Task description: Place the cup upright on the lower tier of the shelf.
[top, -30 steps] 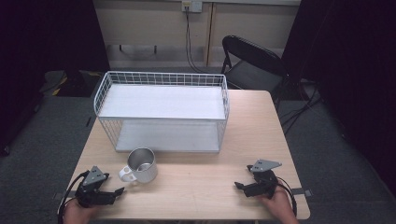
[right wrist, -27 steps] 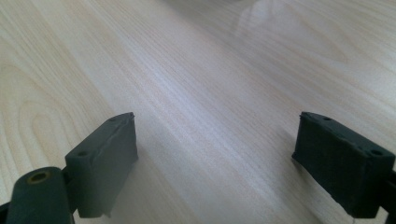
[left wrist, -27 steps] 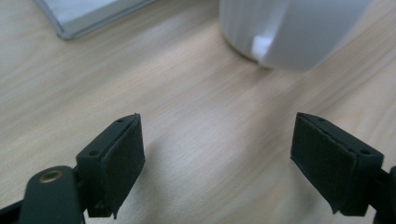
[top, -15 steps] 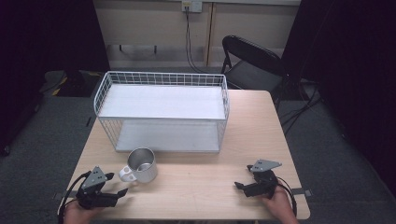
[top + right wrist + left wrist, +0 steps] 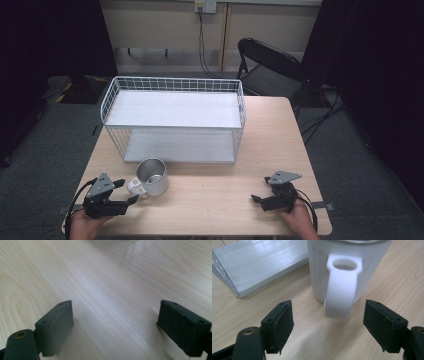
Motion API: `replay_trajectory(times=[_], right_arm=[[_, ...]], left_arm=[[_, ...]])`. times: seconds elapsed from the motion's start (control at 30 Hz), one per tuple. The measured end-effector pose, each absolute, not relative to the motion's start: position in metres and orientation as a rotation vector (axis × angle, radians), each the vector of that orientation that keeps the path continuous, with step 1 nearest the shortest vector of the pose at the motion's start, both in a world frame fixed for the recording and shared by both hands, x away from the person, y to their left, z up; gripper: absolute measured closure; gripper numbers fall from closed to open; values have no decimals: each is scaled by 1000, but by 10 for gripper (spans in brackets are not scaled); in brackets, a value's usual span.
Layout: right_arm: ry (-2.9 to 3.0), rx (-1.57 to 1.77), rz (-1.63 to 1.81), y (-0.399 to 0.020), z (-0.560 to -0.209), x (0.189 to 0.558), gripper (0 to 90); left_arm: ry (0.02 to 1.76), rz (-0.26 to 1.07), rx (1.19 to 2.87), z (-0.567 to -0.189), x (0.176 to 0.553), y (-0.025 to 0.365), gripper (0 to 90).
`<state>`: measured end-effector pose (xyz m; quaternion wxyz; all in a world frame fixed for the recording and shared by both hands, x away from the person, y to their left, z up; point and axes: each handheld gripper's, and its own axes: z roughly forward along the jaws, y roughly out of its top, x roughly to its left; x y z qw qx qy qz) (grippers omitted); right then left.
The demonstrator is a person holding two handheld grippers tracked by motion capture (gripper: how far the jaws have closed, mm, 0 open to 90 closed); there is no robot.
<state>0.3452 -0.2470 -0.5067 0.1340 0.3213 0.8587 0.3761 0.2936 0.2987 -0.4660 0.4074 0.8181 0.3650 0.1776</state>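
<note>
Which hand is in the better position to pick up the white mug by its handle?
The left. The left tool faces the handle of the mug, its jaws open on either side and just closing, not yet touching. The right tool sits far across the table, with bare wood ahead.

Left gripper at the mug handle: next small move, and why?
Probably ease the left gripper a little further forward, then finish closing. Its jaws have just been closing, yet both pads stand clear of the white handle, which sits just ahead of them, centred in the gap. The mug stands upright on the table.
</note>
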Motion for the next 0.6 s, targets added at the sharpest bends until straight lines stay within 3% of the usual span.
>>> replay_trajectory(times=[0.6], right_arm=[[2487, 934, 1088, -247, -507, 345, 122]], left_arm=[[904, 432, 1990, -458, 300, 299, 373]])
